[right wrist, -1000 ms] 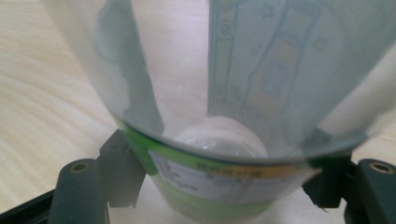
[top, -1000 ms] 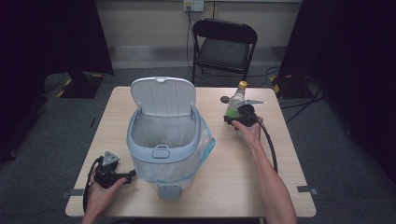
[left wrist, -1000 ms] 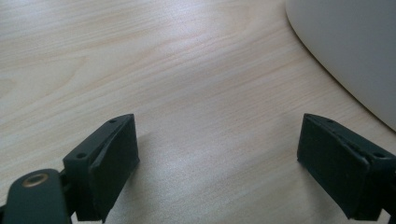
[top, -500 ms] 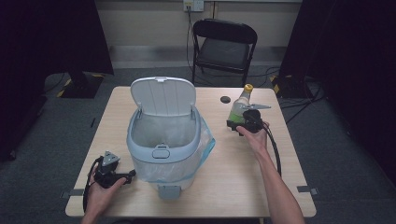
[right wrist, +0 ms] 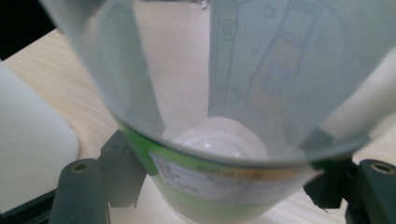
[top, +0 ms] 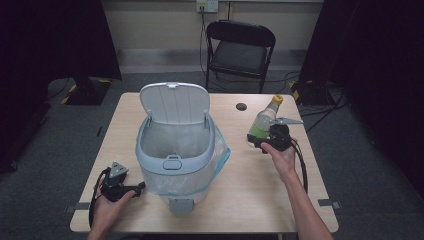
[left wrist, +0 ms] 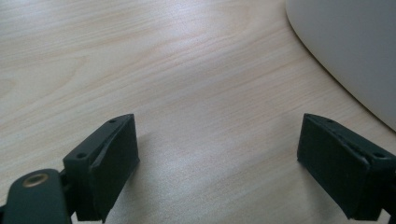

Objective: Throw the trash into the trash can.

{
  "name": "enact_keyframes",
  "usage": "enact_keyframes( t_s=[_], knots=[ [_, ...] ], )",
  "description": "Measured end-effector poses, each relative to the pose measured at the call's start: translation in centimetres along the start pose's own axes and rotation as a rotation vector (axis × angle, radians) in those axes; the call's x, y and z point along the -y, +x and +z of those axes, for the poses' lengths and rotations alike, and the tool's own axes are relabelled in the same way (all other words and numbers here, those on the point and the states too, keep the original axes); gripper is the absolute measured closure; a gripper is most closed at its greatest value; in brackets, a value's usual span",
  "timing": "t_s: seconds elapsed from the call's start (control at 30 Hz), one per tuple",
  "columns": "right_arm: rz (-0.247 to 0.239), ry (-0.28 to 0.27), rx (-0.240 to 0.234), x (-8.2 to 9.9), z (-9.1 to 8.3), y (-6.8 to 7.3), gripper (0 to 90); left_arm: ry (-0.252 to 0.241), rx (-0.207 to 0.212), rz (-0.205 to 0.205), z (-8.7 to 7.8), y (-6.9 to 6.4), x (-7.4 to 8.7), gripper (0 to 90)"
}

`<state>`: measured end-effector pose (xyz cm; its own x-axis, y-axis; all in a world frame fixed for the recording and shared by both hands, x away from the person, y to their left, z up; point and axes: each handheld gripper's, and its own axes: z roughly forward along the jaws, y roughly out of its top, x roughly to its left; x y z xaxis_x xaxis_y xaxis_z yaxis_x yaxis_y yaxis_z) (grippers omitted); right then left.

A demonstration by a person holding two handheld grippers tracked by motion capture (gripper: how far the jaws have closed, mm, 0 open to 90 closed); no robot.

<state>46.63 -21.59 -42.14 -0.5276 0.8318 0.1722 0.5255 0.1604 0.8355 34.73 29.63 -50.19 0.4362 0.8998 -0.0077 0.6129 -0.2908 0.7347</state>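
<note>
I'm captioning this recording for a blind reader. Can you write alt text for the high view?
A person's right gripper holds a clear bottle with a yellow cap above a wooden table, beside an open white bin lined with a plastic bag. The left gripper rests open near the bin's base. A black chair stands behind the table.

bottle blurred, top cut off, bin cropped

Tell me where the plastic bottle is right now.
In the high view the plastic bottle is on the table's right side, clamped in the right gripper, right of the open pedal bin.
</note>
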Motion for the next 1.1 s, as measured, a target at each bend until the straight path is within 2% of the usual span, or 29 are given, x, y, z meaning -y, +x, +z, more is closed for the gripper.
enact_keyframes(
  t_s=[0.4, 0.73, 0.83, 1.1],
  knots=[
    [-0.027, -0.046, -0.001, -0.6, -3.7, 1.7, 27.8, 0.000, 0.001, 0.000, 0.0, 0.0, 0.0, 11.9],
    [-0.030, -0.057, -0.042, -0.1, -5.6, 3.3, 27.8, 0.000, 0.001, 0.001, 0.0, 0.0, 0.0, 11.9],
    [-0.034, -0.076, -0.050, 0.1, -6.4, 3.6, 27.8, 0.000, 0.001, 0.001, 0.0, 0.0, 0.0, 11.9],
    [-0.045, -0.102, -0.074, -0.5, -8.9, 4.6, 27.8, 0.000, 0.001, 0.001, 0.0, 0.0, 0.0, 11.9]
  ],
)
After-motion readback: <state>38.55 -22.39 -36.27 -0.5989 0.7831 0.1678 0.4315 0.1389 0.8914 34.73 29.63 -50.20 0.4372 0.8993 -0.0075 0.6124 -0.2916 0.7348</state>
